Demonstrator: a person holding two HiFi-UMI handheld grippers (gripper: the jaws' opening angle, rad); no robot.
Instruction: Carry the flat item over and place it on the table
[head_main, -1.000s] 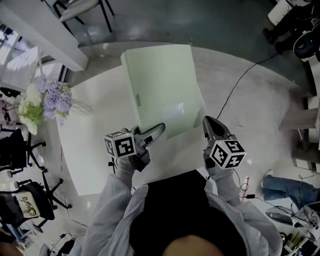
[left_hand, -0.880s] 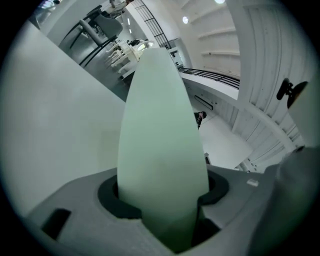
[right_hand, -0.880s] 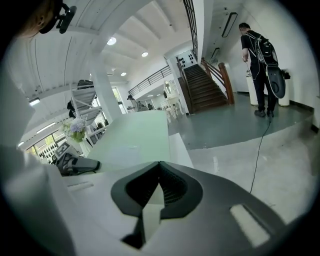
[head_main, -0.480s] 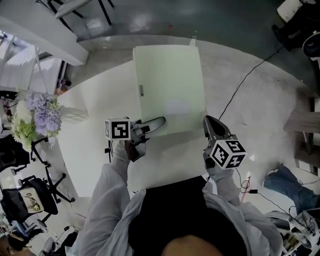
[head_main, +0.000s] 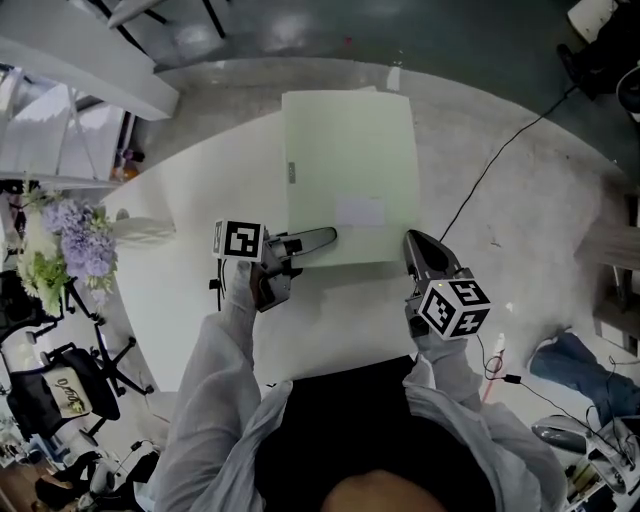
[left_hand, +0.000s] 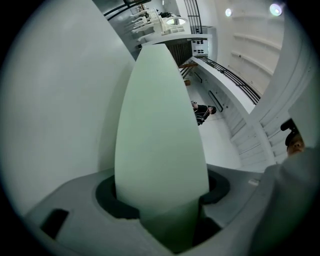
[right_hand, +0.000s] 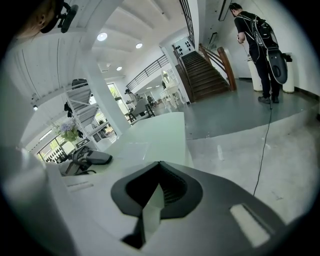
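The flat item is a pale green board (head_main: 350, 170) lying flat over the far part of the white table (head_main: 190, 300), its far edge at the table's rim. My left gripper (head_main: 318, 240) lies on its side at the board's near left edge. The board (left_hand: 160, 140) runs straight into its jaws, which are opening. My right gripper (head_main: 415, 245) is shut on the near right corner, and the thin corner (right_hand: 150, 205) shows pinched between its jaws. From the right gripper view the board (right_hand: 160, 137) stretches away, with the left gripper (right_hand: 90, 157) at its far side.
A vase of purple and white flowers (head_main: 60, 245) stands at the table's left end. Office chairs (head_main: 60, 390) sit on the floor left of it. A black cable (head_main: 480, 190) crosses the floor to the right. A person (right_hand: 257, 40) stands far off by stairs (right_hand: 200, 70).
The board has turned from a slant to square with me and shifted slightly right. Both grippers stayed at its near corners, and the left one rose a little in the view.
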